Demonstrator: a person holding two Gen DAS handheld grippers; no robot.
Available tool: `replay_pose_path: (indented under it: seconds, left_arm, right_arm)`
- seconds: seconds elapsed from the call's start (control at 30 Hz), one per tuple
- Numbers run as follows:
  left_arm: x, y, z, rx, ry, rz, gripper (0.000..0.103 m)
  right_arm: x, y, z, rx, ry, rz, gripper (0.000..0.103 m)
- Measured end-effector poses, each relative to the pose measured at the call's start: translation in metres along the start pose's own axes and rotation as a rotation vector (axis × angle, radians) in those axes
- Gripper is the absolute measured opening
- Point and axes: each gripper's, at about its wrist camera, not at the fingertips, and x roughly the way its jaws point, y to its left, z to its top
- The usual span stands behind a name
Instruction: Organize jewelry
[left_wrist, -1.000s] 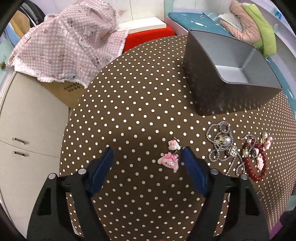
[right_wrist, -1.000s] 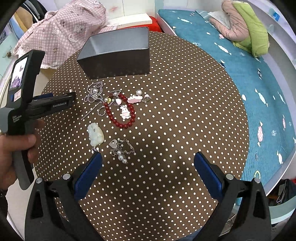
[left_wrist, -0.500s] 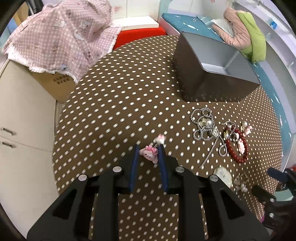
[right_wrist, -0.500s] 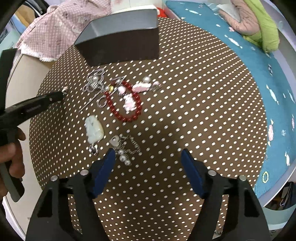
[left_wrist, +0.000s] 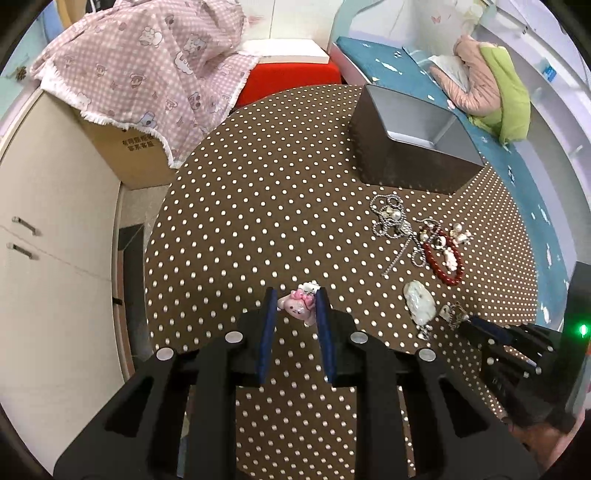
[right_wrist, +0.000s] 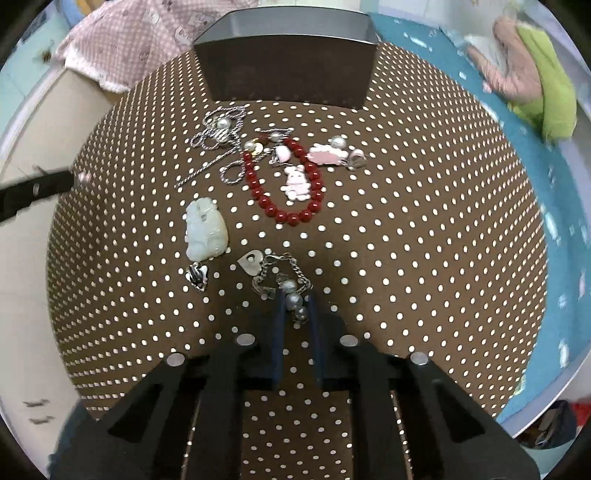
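Note:
My left gripper (left_wrist: 295, 299) is shut on a pink bunny charm (left_wrist: 300, 306) and holds it above the dotted brown table (left_wrist: 258, 206). My right gripper (right_wrist: 296, 301) is shut on the pearl beads (right_wrist: 294, 301) of a silver chain bracelet (right_wrist: 280, 275) that lies on the table. A grey open box (left_wrist: 413, 144) stands at the table's far side; it also shows in the right wrist view (right_wrist: 288, 55). Between them lie a silver chain with a pearl (right_wrist: 218, 129), a red bead bracelet (right_wrist: 284, 184), a white jade pendant (right_wrist: 205, 229) and pink charms (right_wrist: 325, 153).
A small black-and-white charm (right_wrist: 197, 276) lies left of the bracelet. A pink checked cloth (left_wrist: 147, 62) covers a cardboard box beyond the table's left edge. A blue bed (right_wrist: 535, 184) runs along the right. A white cabinet (left_wrist: 48, 240) stands to the left.
My left gripper has lifted the pink bunny charm higher off the table. My right gripper has moved down and forward and closed on the pearl beads of the silver bracelet.

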Motion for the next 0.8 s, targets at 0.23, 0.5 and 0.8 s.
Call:
replay_pose_path:
  seconds: [0.23, 0.5, 0.8]
  left_arm:
    - [-0.022, -0.006, 0.001, 0.011, -0.025, -0.014, 0.021]
    - [-0.052, -0.018, 0.018, 0.032, -0.076, -0.040, 0.021]
    - [-0.097, -0.047, 0.057, 0.065, -0.154, -0.083, 0.021]
  right_arm:
    - [-0.042, -0.012, 0.004, 0.036, -0.044, 0.101, 0.010]
    - [-0.095, -0.018, 0.015, 0.027, -0.124, 0.162, 0.010]
    - [-0.167, -0.030, 0.058, -0.029, -0.289, 0.199, 0.008]
